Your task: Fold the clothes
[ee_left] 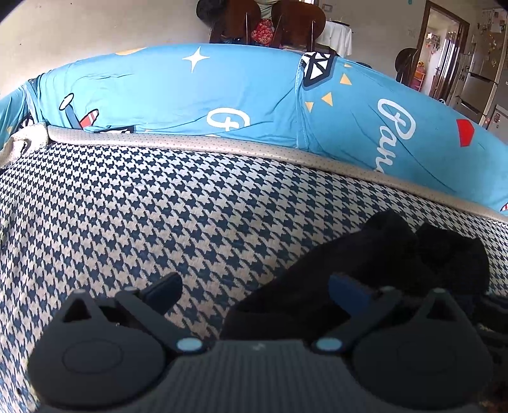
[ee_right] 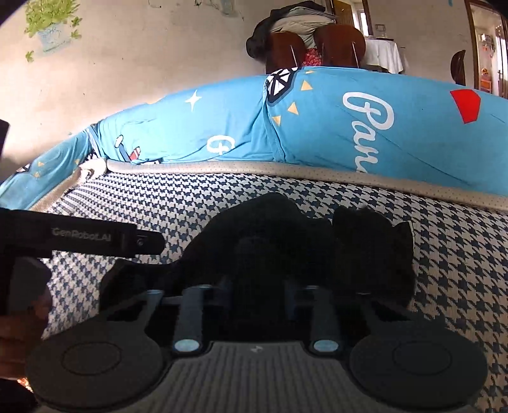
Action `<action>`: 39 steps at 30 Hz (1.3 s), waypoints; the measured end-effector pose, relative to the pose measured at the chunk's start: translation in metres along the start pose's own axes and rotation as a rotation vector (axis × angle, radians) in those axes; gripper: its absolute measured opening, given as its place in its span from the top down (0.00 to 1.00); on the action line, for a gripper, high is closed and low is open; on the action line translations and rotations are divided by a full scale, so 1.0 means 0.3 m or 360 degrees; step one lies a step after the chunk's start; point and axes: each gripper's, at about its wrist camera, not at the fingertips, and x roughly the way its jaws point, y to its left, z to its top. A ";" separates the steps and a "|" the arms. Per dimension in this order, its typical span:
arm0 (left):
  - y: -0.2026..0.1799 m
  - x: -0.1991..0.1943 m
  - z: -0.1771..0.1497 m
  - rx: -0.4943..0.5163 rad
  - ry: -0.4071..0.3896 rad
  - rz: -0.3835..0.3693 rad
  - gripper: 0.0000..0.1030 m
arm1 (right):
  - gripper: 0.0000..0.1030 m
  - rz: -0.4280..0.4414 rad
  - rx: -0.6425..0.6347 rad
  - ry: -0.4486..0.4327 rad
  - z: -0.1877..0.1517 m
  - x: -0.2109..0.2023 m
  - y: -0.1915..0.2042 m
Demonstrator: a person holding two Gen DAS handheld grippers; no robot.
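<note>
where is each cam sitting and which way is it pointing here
Left wrist: on the left gripper, low over the houndstooth cushion, facing the blue cover; its own fingers spread, the black garment at the right one.
Right wrist: on the right gripper, facing the same way; its fingers run into the black garment, tips hidden; the left gripper and a hand show at left.
Shared: cushion, garment, blue cover, brown chairs.

We see bare houndstooth mat (ee_left: 127, 206) open left of the black garment (ee_left: 365, 270), which blocks the right. Beyond, the beige piped edge (ee_left: 222, 143) and blue printed bedding (ee_left: 190, 89) rise as a barrier.
</note>
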 end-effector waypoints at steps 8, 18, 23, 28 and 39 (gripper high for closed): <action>-0.014 -0.004 0.009 0.0021 -0.0028 -0.0033 0.00 | 0.87 0.0163 -0.0103 0.0029 -0.057 -0.102 0.049; -0.079 -0.058 -0.001 0.0112 -0.0076 -0.0281 0.00 | 0.87 0.0298 -0.0254 0.0142 -0.168 -0.170 0.123; -0.120 -0.106 -0.016 0.0214 -0.0119 -0.0371 0.00 | 0.87 0.0312 -0.0280 0.0228 -0.214 -0.148 0.137; -0.157 -0.124 -0.045 0.0340 -0.0070 -0.0499 0.00 | 0.87 0.0329 -0.0295 0.0272 -0.236 -0.145 0.153; -0.064 0.028 -0.046 0.0141 0.0163 -0.0179 0.00 | 0.72 0.0364 -0.0178 0.0177 -0.188 -0.239 0.099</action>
